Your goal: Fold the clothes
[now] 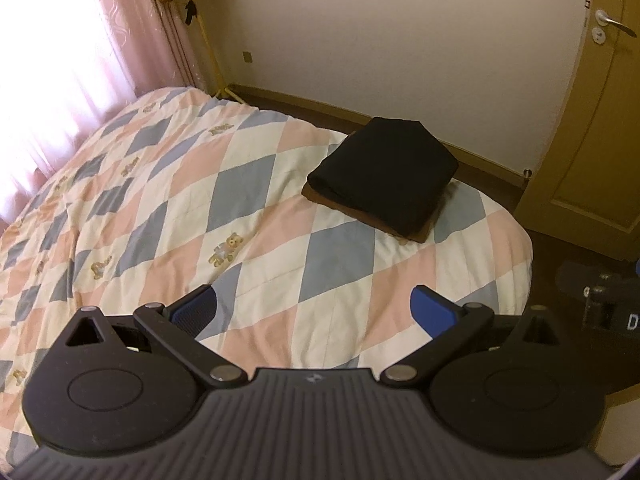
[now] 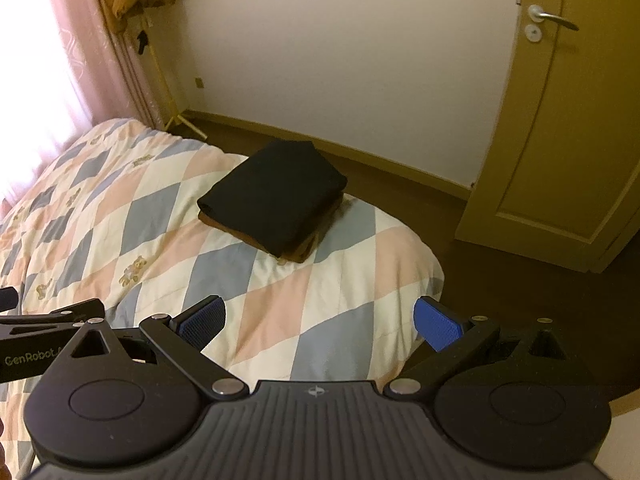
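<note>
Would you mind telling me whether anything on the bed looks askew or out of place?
Nothing serious stands out. The black garment lies folded on a brown one, near the quilt's corner, and the stack sits diagonal to the bed edge. The brown one peeks out unevenly beneath. Both claws are open and hold nothing.

**Clearance: bed mostly open, one stack at 1 o'clock**

Left gripper [image 1: 314, 312] jaws spread wide, nothing between them; bare quilt [image 1: 168, 200] from 9 to 12 o'clock, free passage across the bed. Only obstacle on the bed: folded black garment [image 1: 386, 172] stacked on a brown garment [image 1: 416, 234], at 1 o'clock near the far corner. Right gripper [image 2: 320, 322] also spread and empty; same stack sits at 12 o'clock in its view, open quilt between. Left gripper's body [image 2: 36, 340] crowds its 9 o'clock side. Curtain [image 1: 60, 60] bounds 10 o'clock, wall [image 1: 380, 40] 12, door [image 2: 560, 140] 2.
</note>
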